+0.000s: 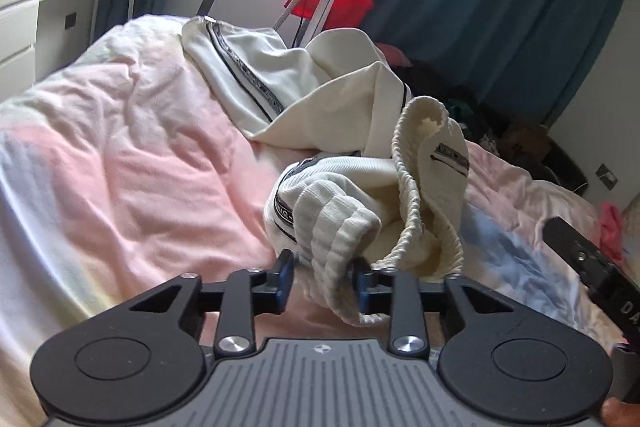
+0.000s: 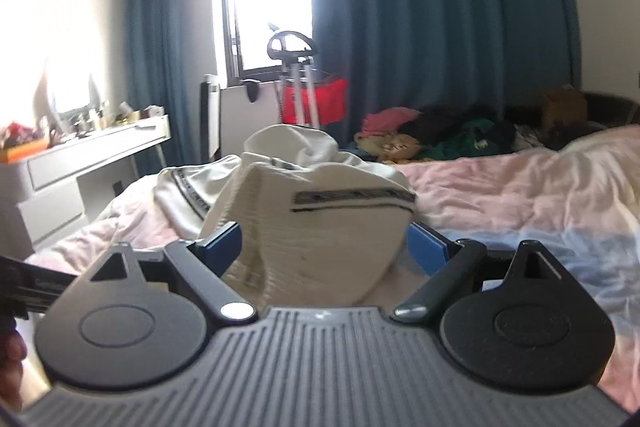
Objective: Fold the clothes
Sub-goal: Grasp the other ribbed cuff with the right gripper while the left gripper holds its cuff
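Observation:
A cream sweatshirt (image 1: 320,87) with black lettered tape lies crumpled on the pink bed cover (image 1: 140,167). Its ribbed cuff (image 1: 340,227) hangs between the blue pads of my left gripper (image 1: 324,281), whose jaws stand apart; the left pad shows a sliver of gap. In the right wrist view my right gripper (image 2: 326,245) has its jaws spread very wide, and the ribbed hem (image 2: 320,227) bulges up between them without visible pressing. A black part of the right gripper (image 1: 580,263) shows at the right edge of the left wrist view.
A white desk (image 2: 92,155) with clutter stands left of the bed. A red bag on a metal trolley (image 2: 316,101) stands under the window. A pile of coloured clothes (image 2: 440,135) lies at the far side before blue curtains (image 1: 480,7).

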A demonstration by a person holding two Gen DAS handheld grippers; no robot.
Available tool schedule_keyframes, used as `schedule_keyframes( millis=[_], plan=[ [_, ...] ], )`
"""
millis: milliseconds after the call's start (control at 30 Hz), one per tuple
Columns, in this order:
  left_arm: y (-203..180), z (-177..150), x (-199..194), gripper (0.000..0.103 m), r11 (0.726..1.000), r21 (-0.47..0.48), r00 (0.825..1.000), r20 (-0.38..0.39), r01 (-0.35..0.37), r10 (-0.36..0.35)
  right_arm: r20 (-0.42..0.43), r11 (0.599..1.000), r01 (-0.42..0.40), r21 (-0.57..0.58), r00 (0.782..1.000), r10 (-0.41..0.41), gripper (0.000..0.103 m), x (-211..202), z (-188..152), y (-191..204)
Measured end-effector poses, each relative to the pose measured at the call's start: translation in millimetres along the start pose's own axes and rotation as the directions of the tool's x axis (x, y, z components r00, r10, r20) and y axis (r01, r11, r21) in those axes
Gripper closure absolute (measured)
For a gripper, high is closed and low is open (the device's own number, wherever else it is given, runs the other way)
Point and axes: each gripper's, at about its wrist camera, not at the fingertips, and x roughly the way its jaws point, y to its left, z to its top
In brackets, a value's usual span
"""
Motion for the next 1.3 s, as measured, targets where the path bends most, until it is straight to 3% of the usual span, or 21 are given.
schedule_keyframes(
  millis=[67,167,300,467,567,667,733,800,933,1133,1200,1300],
  plan=[
    [5,-3,5,0.057,1.000,-0.028,1.000,-0.003,0.005,-0.005,0.006,1.000,-0.012,-0.021,1.000,0.012,0.012,3,-1,7],
    [15,-2,11,0.051,0.997,-0.074,1.000,-0.014,0.019,-0.020,-0.034,0.999,-0.024,-0.036,0.999,0.023,0.029,20,-3,15],
    [23,2,21,0.046,0.994,-0.091,0.998,-0.019,0.056,-0.058,-0.124,0.997,-0.011,-0.073,0.992,0.002,0.032,57,5,24],
    [28,4,34,0.045,0.989,-0.120,0.996,-0.028,0.086,-0.090,-0.154,0.994,-0.003,-0.106,0.988,-0.014,0.033,112,33,36],
    [30,4,39,0.042,0.989,-0.111,0.994,-0.028,0.097,-0.101,-0.189,0.992,0.019,-0.123,0.981,-0.042,0.043,150,45,43],
    [45,5,45,0.041,0.972,-0.193,0.987,-0.056,0.135,-0.149,-0.233,0.988,0.039,-0.150,0.970,-0.074,0.045,175,48,51],
    [50,6,47,0.041,0.969,-0.204,0.987,-0.057,0.137,-0.152,-0.262,0.972,0.083,-0.221,0.955,-0.141,0.055,189,45,58],
    [52,7,49,0.041,0.972,-0.192,0.988,-0.046,0.137,-0.148,-0.287,0.966,0.128,-0.224,0.939,-0.191,0.088,195,44,54],
    [53,7,47,0.040,0.969,-0.201,0.988,-0.034,0.142,-0.152,-0.265,0.966,0.181,-0.183,0.937,-0.226,0.090,167,61,36],
    [51,7,37,0.040,0.964,-0.205,0.985,0.003,0.168,-0.171,-0.228,0.962,0.192,-0.195,0.945,-0.235,0.090,71,73,-13],
    [48,6,31,0.040,0.966,-0.193,0.985,0.013,0.172,-0.173,-0.282,0.967,0.182,-0.180,0.932,-0.228,0.090,44,63,-35],
    [42,3,24,0.040,0.969,-0.178,0.985,0.005,0.170,-0.172,-0.409,0.983,0.151,-0.105,0.894,-0.181,0.089,17,31,-66]
  ],
)
